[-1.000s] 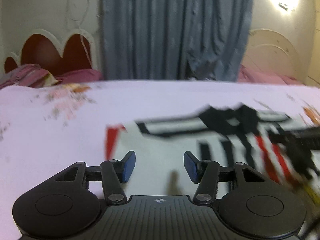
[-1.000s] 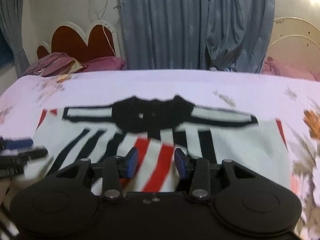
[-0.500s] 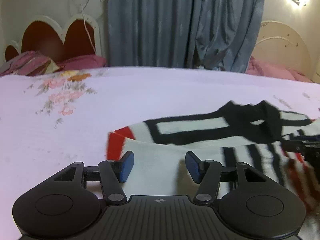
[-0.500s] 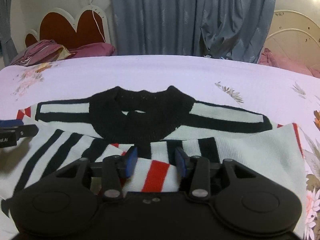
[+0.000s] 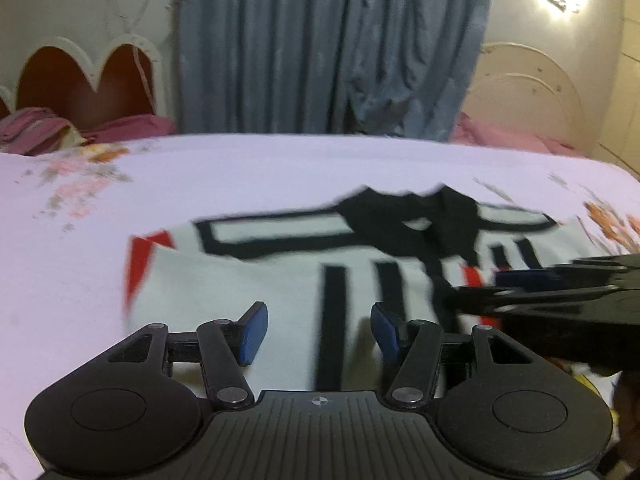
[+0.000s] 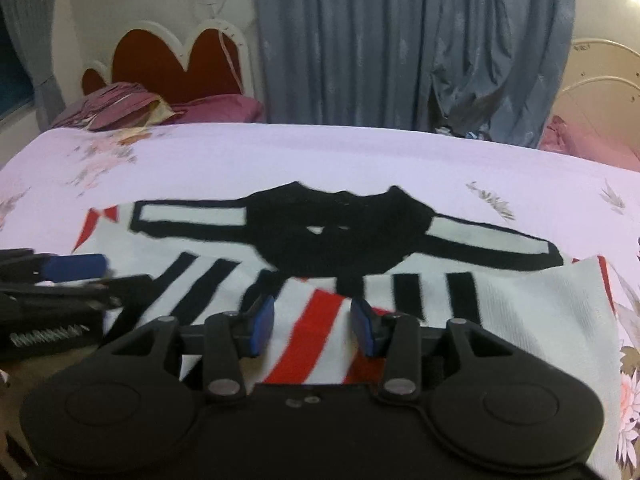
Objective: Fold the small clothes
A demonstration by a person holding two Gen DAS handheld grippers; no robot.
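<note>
A small white sweater [image 6: 520,308] with black and red stripes and a black collar [image 6: 336,236] lies flat on the bed, collar away from me; it also shows in the left wrist view [image 5: 280,280]. My left gripper [image 5: 314,336] is open and empty over the sweater's left part. My right gripper [image 6: 312,328] is open over the red-striped middle near the hem, with cloth showing between the jaws but not pinched. Each gripper appears at the edge of the other's view.
The bed [image 6: 360,156] has a pale lilac sheet with flower prints. A heart-shaped headboard [image 6: 176,60] and purple pillows [image 6: 120,104] stand at the back left, blue curtains [image 6: 400,40] behind, and a cream headboard [image 5: 524,84] at the back right.
Both grippers have shifted over the sweater. The left view has swung right, so more of the sweater's body and the right gripper show. Both stay open.
</note>
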